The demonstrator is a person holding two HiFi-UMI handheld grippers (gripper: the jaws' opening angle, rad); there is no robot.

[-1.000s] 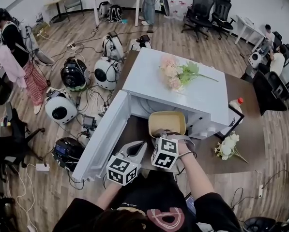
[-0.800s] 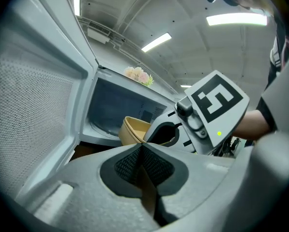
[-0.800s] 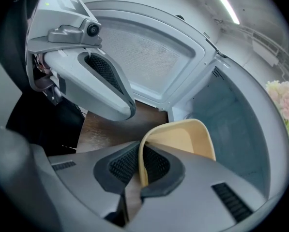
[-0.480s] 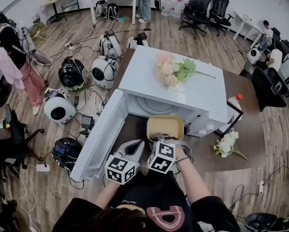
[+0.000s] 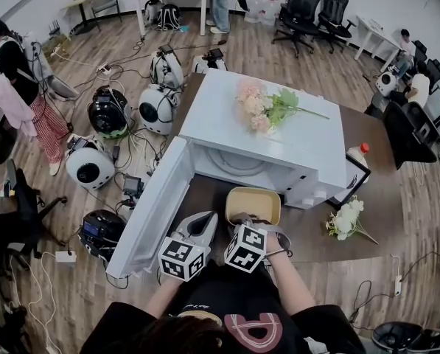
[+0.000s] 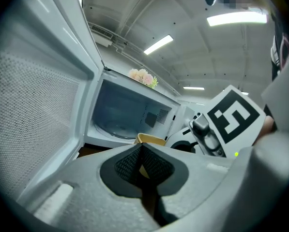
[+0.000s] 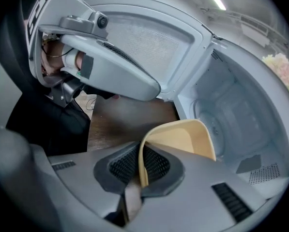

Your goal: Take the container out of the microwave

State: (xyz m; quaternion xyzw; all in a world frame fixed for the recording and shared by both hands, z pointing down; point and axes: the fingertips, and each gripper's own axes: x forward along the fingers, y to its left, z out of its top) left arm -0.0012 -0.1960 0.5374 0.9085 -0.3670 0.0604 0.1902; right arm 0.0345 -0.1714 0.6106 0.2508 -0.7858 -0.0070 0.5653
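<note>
R gripper [image 5: 242, 221] is clamping its pads on the near rim of the yellow container [image 5: 253, 201]; in the right gripper view the thin wall is sitting pinched between the jaws. The container is sitting just outside the open mouth of the white microwave [image 5: 278, 135], over the brown table [image 5: 205, 194]; can't tell if it's touching the table. The door [image 5: 153, 209] is hanging wide open at left. L gripper [image 5: 202, 224] is hovering just beside the R one, jaws together w/ nothing btwn them.
</note>
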